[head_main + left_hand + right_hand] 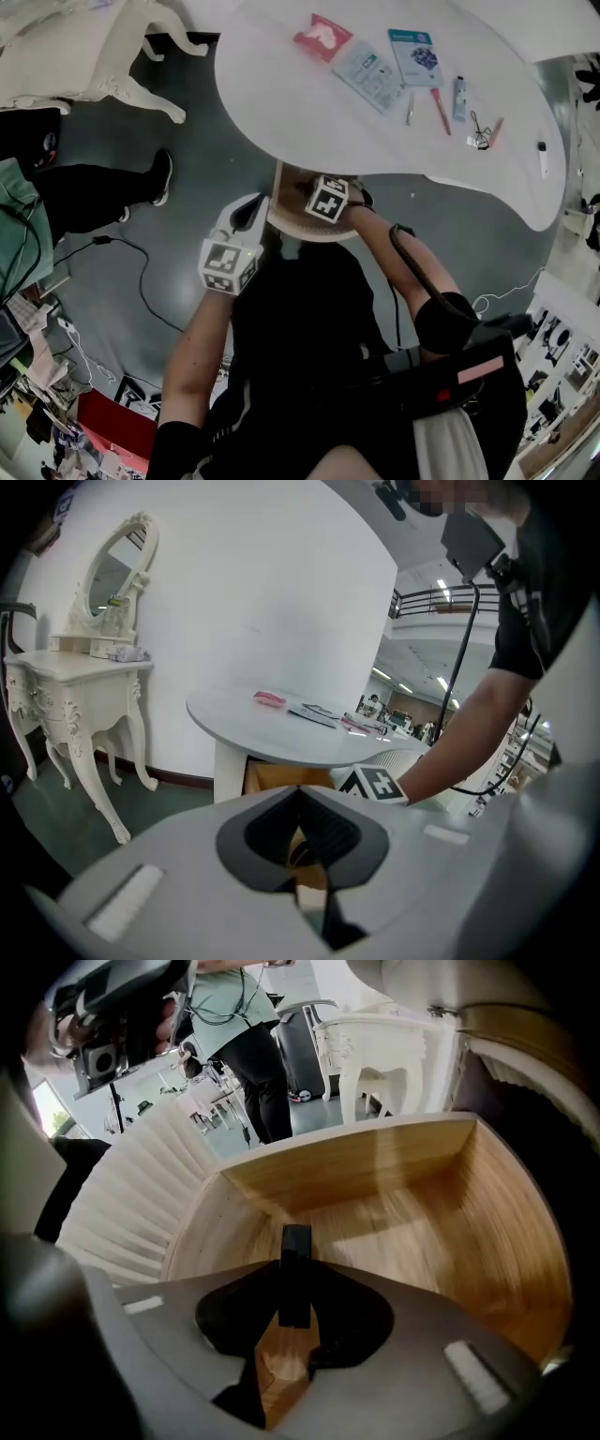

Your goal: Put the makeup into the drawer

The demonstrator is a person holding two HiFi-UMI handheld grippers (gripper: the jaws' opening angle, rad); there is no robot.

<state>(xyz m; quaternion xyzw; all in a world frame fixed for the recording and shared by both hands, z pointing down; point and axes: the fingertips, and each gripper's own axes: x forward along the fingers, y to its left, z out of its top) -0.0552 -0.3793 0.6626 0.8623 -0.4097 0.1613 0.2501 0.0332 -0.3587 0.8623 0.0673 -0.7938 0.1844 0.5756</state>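
Two grippers show: our right gripper (294, 1283) points down into the open wooden drawer (375, 1176), its jaws clamped on a slim black makeup stick (296, 1246), while our left gripper (302, 794) hangs beside it with jaws together on nothing, and other makeup items (439, 110) lie on the white table (281, 94)

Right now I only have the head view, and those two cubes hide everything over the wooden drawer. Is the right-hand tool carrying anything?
Observer: Yes. The right gripper is shut on a slim black stick, which points down into the drawer.
Operator: Is anything already in there?
Observer: In the right gripper view, only bare wood shows on its floor.
Operator: And the other tool?
Observer: The left gripper has nothing between its jaws, which stand together.
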